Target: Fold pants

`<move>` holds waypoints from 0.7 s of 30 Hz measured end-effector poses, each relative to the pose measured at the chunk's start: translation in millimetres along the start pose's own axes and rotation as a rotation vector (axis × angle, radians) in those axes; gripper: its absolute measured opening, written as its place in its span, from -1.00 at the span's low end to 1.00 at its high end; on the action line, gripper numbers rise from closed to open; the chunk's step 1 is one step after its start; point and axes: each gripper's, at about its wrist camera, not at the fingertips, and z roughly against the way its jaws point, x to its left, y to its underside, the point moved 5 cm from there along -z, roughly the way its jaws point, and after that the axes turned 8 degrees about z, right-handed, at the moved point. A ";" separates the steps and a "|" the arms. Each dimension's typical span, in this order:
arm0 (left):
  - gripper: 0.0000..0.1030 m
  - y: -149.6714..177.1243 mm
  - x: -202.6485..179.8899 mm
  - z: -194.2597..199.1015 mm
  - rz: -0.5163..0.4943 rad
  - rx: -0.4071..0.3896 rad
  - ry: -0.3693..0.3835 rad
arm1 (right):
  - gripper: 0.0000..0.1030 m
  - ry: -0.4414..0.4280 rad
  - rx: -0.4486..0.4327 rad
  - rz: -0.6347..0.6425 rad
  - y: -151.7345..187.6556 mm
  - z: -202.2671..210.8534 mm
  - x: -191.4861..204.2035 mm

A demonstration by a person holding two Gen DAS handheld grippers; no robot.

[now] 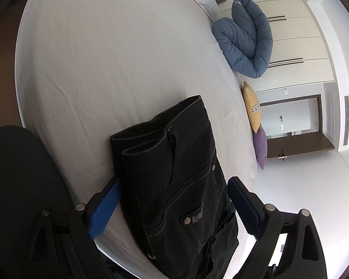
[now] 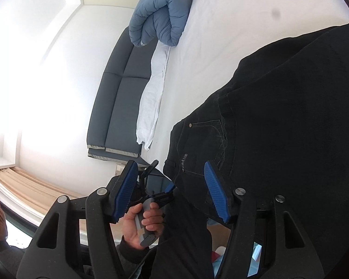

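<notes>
Two grippers, one pair of black pants [image 1: 181, 174], both in relation to the white bed [image 1: 104, 69]. Left gripper [image 1: 172, 207] spread wide, blue pads [image 1: 104, 207] either side of the folded pants without clamping — released. Right gripper [image 2: 172, 190] likewise wide apart, hovering over the pants' pocket area at the bed's edge, gripping nothing. Beyond the pants on the bed: one rolled blue quilt [image 1: 246, 37], one yellow pillow [image 1: 251, 107], one purple pillow [image 1: 260, 146] — grey sofa [image 2: 121, 93] alongside.
</notes>
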 end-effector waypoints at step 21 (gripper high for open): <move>0.70 2.7 14.9 -5.0 0.047 0.009 -0.073 | 0.13 -0.033 -0.048 -0.055 -7.2 11.8 -30.4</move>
